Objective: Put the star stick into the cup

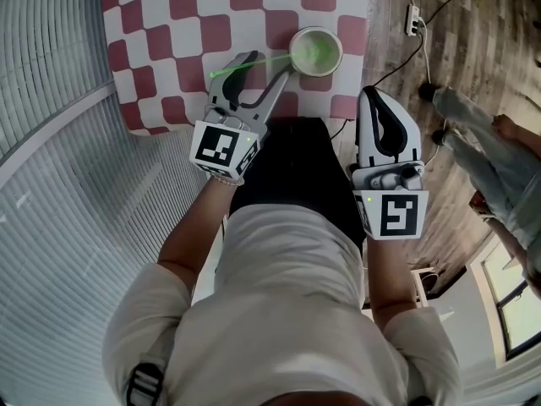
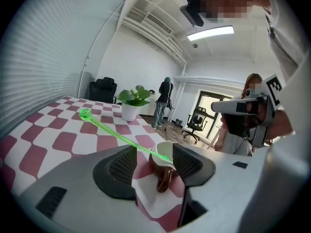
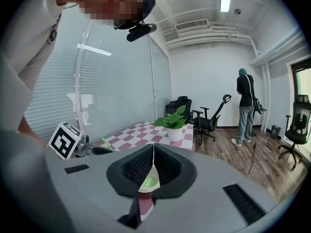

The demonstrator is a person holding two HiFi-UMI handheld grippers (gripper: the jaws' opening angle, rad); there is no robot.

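cup (image 1: pixel 315 51): white inside, standing upright on the checkered tabletop (image 1: pixel 169 49), close to its near right corner
star stick (image 1: pixel 254 63): green, leaning with one end inside the cup, the rest slanting out over the rim toward the left edge
left gripper (image 1: pixel 269 68): hovering over the near edge, fingers (image 2: pixel 121 166) standing wide apart and pressing on nothing; the cup is showing in the gap beyond them, the stick is passing over one finger, contact there not discernible
right gripper (image 1: pixel 385 112): hanging off the near right corner above the wooden floor (image 1: pixel 448 41), fingers (image 3: pixel 167 166) resting closed tip to tip, gripping nothing
potted plant (image 2: pixel 132 101): standing by the far edge of the tabletop
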